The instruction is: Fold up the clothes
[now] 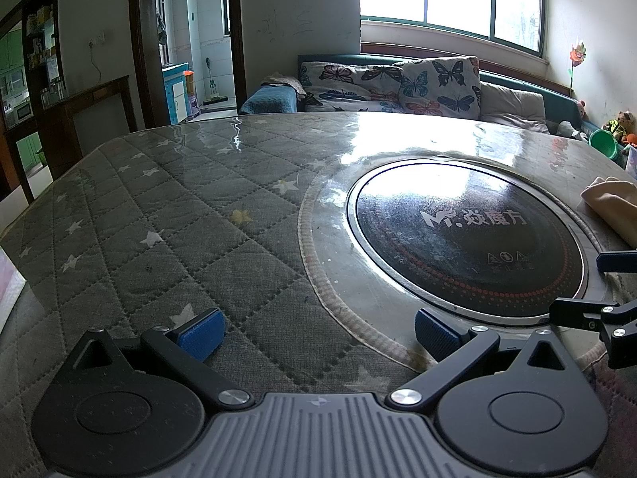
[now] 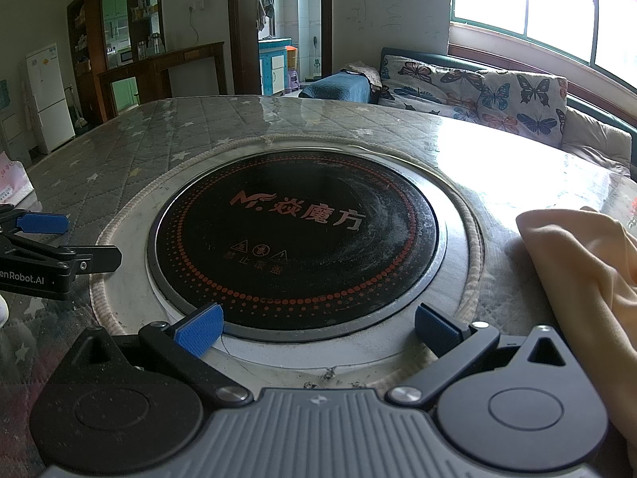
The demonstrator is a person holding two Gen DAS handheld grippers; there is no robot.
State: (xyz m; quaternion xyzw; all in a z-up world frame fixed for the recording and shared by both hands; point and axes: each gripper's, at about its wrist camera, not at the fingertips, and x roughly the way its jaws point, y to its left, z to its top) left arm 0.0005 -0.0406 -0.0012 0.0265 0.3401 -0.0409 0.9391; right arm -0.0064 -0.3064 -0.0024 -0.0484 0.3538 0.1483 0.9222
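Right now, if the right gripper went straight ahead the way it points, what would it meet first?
The right gripper is open and aims across the round black cooktop set into the table. It would likely pass over or scrape that glass first. The cream cloth lies off to its right, outside that line. Height is hard to judge.

- The garment (image 2: 581, 279) is a pale peach, cream-toned piece of soft cloth, plain, with no print or pattern visible.
- It lies loosely bunched on the surface (image 2: 497, 167), not folded flat, with rounded creases and folds running across it.
- It sits at the right side of the surface, by the right edge, and only part of it shows; the rest runs out of view.
- Its near-left edge reaches close to the corded border that rings the round black hob (image 2: 296, 235) set in the middle of the surface, just beside it without covering the hob.
- From the left wrist view only a small folded corner (image 1: 611, 203) of it shows, lying on the surface far to the right.
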